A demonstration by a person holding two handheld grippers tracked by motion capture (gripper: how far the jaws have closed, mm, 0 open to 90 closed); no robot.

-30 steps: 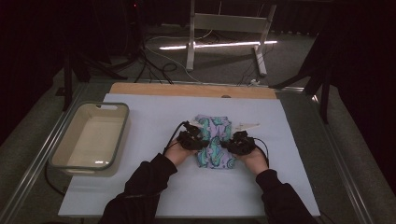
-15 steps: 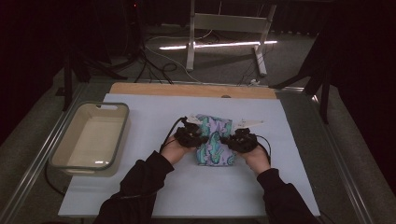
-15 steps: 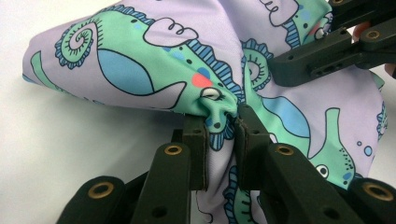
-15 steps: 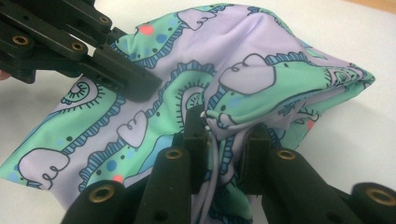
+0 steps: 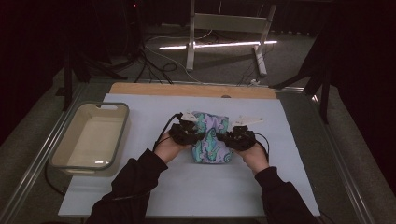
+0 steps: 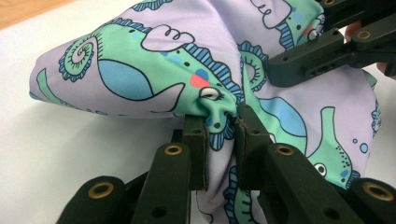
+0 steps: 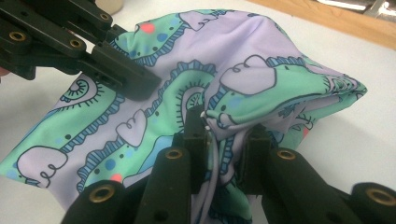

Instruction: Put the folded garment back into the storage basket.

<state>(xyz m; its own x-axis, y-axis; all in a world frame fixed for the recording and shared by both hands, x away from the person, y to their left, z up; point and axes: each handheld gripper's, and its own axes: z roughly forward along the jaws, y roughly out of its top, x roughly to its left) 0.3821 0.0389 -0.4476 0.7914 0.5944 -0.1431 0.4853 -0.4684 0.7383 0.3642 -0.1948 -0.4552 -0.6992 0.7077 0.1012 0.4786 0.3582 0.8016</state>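
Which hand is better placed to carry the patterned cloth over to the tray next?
Left, probably. The left tool pinches the cloth on the side nearer the tray; the right tool grips the far side.

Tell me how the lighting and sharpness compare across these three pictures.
High view: dim, dark surroundings, a bright light strip on the floor behind, glare spot in the tray. Left gripper view: bright and even, patterned cloth sharp, nearest jaw bases soft. Right gripper view: equally bright, cloth crisp, wooden table edge behind slightly blurred.
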